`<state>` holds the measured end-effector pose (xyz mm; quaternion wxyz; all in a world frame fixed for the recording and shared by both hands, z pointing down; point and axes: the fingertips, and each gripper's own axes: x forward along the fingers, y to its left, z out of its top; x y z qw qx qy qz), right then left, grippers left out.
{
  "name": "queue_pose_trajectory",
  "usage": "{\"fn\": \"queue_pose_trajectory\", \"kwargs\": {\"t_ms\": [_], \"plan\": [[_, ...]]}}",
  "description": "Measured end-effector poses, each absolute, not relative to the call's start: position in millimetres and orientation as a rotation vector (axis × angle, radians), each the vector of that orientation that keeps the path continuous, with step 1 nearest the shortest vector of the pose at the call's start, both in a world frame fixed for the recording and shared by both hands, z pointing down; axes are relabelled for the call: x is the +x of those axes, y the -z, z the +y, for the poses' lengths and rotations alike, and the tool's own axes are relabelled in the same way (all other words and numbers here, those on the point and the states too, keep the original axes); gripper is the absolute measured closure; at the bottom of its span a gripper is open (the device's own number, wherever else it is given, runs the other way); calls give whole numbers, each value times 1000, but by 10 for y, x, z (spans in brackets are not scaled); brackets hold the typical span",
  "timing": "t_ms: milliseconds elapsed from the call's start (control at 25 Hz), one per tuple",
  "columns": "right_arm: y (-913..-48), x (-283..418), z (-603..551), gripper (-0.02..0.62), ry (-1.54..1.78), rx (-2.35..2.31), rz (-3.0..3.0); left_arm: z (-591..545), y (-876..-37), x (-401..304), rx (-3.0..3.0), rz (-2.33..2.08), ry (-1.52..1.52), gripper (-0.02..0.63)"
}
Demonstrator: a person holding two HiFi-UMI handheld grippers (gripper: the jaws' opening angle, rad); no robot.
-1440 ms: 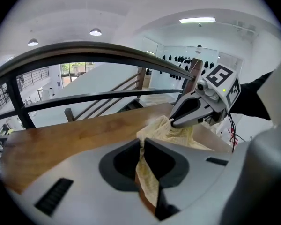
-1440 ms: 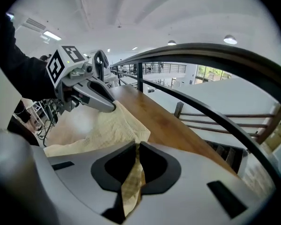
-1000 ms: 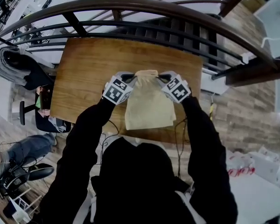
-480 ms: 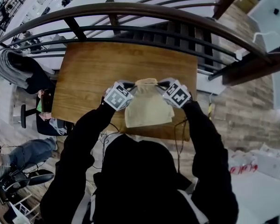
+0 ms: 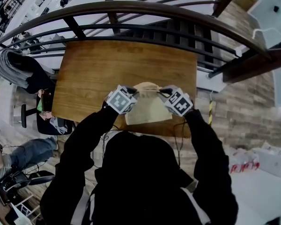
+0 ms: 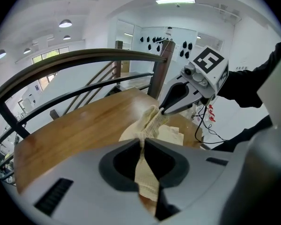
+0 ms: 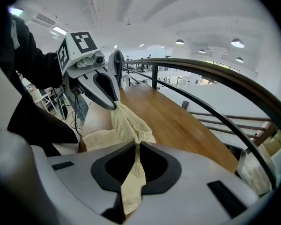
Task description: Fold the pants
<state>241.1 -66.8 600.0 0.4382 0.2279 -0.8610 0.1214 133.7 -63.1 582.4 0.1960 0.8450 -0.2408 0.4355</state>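
Ideally, carry the lifted far edge of the pants (image 5: 147,112) evenly toward the near hem, with both hands level, so the fold lands square at the near side of the table (image 5: 98,69). The left gripper (image 6: 143,146) and right gripper (image 7: 136,149) each pinch that edge's cloth, jaws nearly together.

Cream pants (image 6: 146,172) in left hand-held gripper (image 6: 143,142)

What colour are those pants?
Pale cream-yellow pants, clearest in the right gripper view.
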Motion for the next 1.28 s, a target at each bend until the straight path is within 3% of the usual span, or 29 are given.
{"fn": "queue_pose_trajectory", "kwargs": {"t_ms": [1120, 1280], "plan": [[-6712, 2477, 408, 565, -407, 426, -2049, 466, -6551, 1547, 2279, -426, -1351, 574], [-6759, 2433, 558, 529, -460, 362, -2045, 627, -6634, 1550, 2232, -353, -1373, 564]]}}
